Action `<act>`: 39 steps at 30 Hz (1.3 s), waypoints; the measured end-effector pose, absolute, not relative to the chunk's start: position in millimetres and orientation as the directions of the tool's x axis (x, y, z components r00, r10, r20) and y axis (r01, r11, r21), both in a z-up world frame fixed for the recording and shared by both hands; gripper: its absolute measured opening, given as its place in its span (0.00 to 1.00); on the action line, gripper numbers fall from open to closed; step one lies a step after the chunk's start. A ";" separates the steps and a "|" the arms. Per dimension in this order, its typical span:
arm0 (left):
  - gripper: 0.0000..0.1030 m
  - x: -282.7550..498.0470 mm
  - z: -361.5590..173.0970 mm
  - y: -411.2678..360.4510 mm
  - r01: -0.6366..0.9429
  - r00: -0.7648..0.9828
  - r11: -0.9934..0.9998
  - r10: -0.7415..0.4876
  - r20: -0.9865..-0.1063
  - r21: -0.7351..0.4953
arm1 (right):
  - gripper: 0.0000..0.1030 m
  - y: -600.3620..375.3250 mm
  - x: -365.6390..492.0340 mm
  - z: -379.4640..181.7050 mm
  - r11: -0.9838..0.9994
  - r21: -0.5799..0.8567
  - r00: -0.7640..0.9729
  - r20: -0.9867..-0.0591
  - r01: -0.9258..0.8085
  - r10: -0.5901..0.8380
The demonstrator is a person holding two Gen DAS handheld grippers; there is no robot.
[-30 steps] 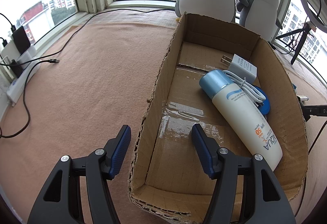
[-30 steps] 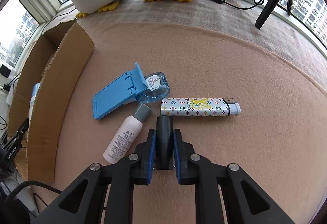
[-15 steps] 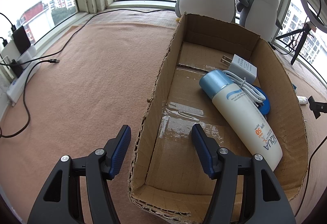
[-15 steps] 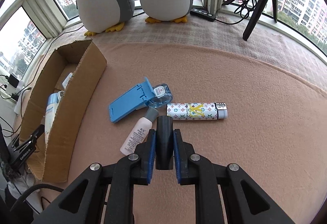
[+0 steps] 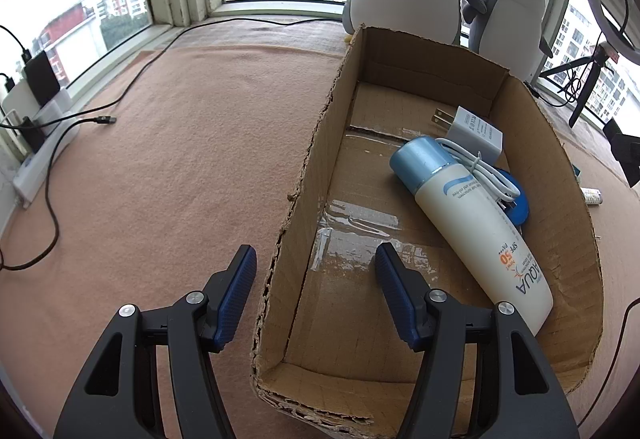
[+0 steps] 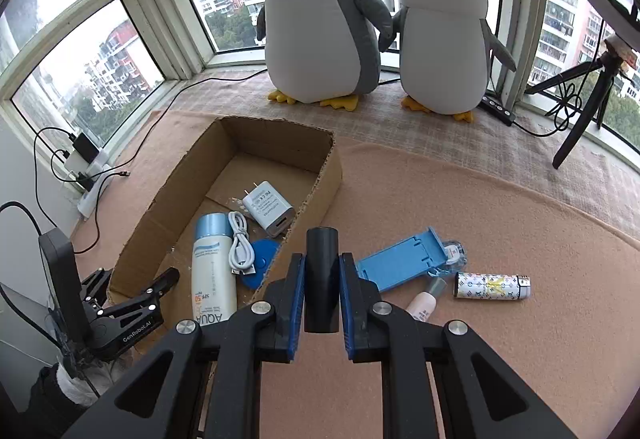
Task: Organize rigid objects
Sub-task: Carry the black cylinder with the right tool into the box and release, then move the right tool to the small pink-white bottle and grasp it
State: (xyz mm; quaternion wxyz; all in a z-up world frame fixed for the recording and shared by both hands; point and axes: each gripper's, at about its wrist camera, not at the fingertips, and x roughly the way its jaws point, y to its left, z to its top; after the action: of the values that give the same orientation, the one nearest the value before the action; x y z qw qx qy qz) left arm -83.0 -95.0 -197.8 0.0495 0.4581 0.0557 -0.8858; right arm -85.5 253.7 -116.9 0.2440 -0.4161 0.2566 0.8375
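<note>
My right gripper is shut on a black cylinder, held upright in the air near the right wall of the cardboard box. The box holds a sunscreen bottle, a white charger, a coiled white cable and a blue disc. On the blanket to the right lie a blue phone stand, a small pink bottle and a patterned tube. My left gripper hangs open astride the box's left wall near its front corner.
Two plush penguins stand at the window behind the box. A black tripod stands at the right. A power strip with cables runs along the left sill. The left gripper shows at the box's near end in the right wrist view.
My right gripper has risen and swung left with the black cylinder, from over the loose items toward the box. The left gripper has stayed still.
</note>
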 end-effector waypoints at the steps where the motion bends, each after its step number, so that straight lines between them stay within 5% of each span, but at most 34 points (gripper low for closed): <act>1: 0.61 -82.9 -198.0 -94.8 0.139 -0.575 -0.989 -0.037 -0.817 -0.053 | 0.14 250.5 -93.8 -115.7 -0.760 0.225 -0.540 -0.820 -0.610 0.191; 21: 0.61 -85.0 -198.3 -95.0 0.142 -0.576 -0.988 -0.035 -0.817 -0.058 | 0.16 224.3 -166.7 -131.3 -0.834 0.228 -0.560 -0.821 -0.503 0.113; 22: 0.61 -85.0 -198.3 -95.0 0.141 -0.576 -0.988 -0.035 -0.817 -0.057 | 0.19 223.3 -166.9 -130.1 -0.836 0.232 -0.567 -0.816 -0.497 0.110; 24: 0.61 -84.5 -198.5 -95.0 0.141 -0.576 -0.988 -0.036 -0.816 -0.056 | 0.69 222.7 -165.7 -126.8 -0.834 0.231 -0.577 -0.807 -0.501 0.123; 26: 0.61 -84.3 -198.9 -95.1 0.140 -0.576 -0.989 -0.036 -0.817 -0.056 | 0.83 222.9 -160.6 -120.8 -0.824 0.234 -0.604 -0.782 -0.516 0.157; 39: 0.61 -83.4 -199.8 -95.3 0.138 -0.577 -0.989 -0.036 -0.816 -0.054 | 0.83 241.9 -136.3 -121.7 -0.782 0.247 -0.571 -0.804 -0.573 0.165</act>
State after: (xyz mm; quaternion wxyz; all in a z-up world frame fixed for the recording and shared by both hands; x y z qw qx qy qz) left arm -83.4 -95.3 -199.8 0.0490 0.4574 0.0560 -0.8862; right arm -136.3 241.9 -121.7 0.2167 -0.4090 0.2491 0.8507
